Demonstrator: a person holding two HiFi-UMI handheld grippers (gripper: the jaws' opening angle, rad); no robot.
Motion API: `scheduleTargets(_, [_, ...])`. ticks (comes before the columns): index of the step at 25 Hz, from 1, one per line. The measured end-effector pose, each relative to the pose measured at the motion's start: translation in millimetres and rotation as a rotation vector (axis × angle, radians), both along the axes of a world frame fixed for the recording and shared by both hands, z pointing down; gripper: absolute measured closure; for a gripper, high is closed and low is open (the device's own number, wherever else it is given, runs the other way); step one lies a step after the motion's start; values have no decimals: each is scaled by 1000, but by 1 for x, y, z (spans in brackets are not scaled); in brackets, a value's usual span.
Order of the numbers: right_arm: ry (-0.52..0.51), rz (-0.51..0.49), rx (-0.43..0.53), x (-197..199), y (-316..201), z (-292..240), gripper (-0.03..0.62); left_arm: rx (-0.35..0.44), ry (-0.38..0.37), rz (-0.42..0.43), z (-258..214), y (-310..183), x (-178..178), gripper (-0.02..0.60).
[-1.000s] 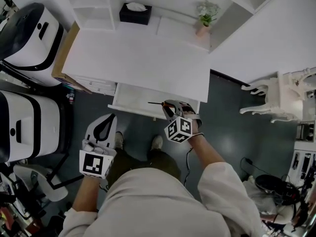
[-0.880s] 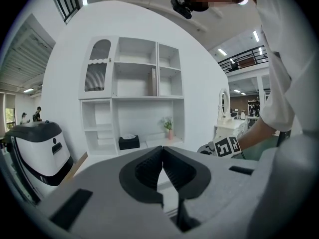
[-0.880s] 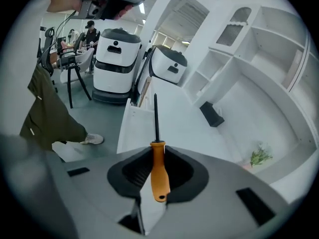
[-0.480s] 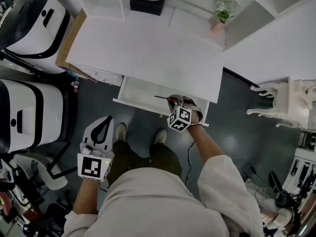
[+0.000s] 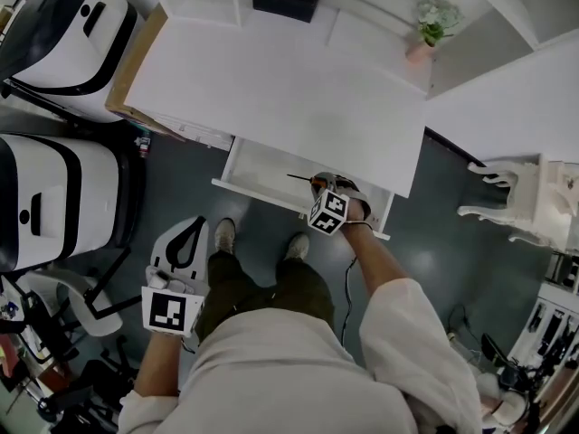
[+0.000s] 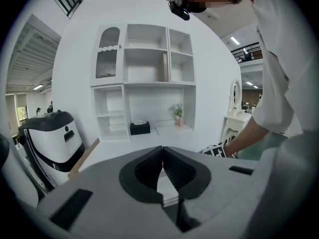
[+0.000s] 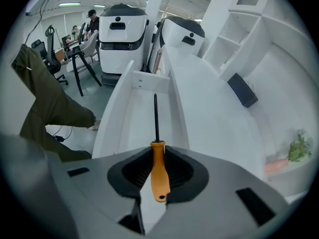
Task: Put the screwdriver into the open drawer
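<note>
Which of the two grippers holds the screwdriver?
The right gripper, clamped on the orange-handled screwdriver over the open drawer; the left gripper is shut on nothing.

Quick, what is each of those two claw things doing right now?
Left gripper: closed, nothing between its jaws.
Right gripper: closed on the screwdriver, shaft pointing over the open drawer.

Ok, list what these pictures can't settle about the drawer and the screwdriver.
- Drawer, right end: head view, covered by the right gripper.
- Screwdriver tip touching the drawer floor or not: right gripper view, too thin to judge.
- Whole drawer: left gripper view, hidden behind the left gripper body.
</note>
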State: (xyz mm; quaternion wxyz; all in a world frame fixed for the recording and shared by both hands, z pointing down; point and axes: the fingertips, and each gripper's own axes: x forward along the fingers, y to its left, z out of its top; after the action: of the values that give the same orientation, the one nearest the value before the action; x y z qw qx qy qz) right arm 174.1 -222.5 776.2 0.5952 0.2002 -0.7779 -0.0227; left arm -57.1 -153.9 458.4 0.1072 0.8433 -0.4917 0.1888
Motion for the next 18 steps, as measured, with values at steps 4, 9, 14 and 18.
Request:
scheduleTargets(4, [14, 11, -38, 1, 0, 22, 517, -23, -12, -15, 7, 1, -4, 577])
scheduleTargets(9, [21, 39, -85, 1, -1, 49, 517, -50, -27, -34, 18, 1, -13, 577])
scheduleTargets(14, [40, 51, -115, 1, -7, 71, 517, -78, -37, -56, 28, 0, -23, 577])
scheduleTargets(18, [52, 53, -134, -3, -11, 84, 517, -100, -45, -73, 36, -1, -32, 577])
